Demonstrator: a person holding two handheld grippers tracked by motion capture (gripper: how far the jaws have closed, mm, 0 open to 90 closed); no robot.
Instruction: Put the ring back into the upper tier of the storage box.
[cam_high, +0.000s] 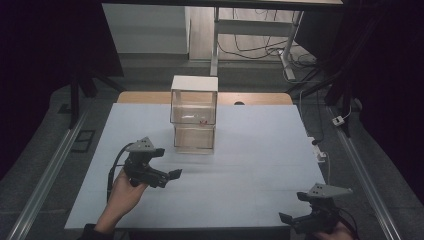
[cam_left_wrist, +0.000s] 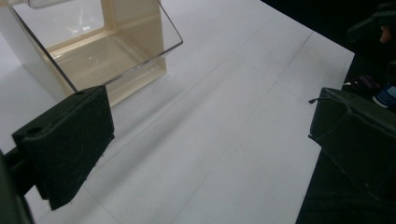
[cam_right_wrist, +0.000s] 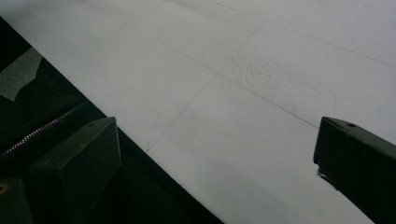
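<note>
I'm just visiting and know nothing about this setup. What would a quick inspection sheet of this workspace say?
Surface: white table top, bare around the boxes.
Job's things: two clear boxes stacked, something small and red inside the upper one.
Clutter: nothing seen.
Grippers: left gripper open, held above the table; right gripper open at the near edge.
Cables: black cable trails from the left gripper.
Surroundings: dark room, desk frame and loose floor wires behind.
</note>
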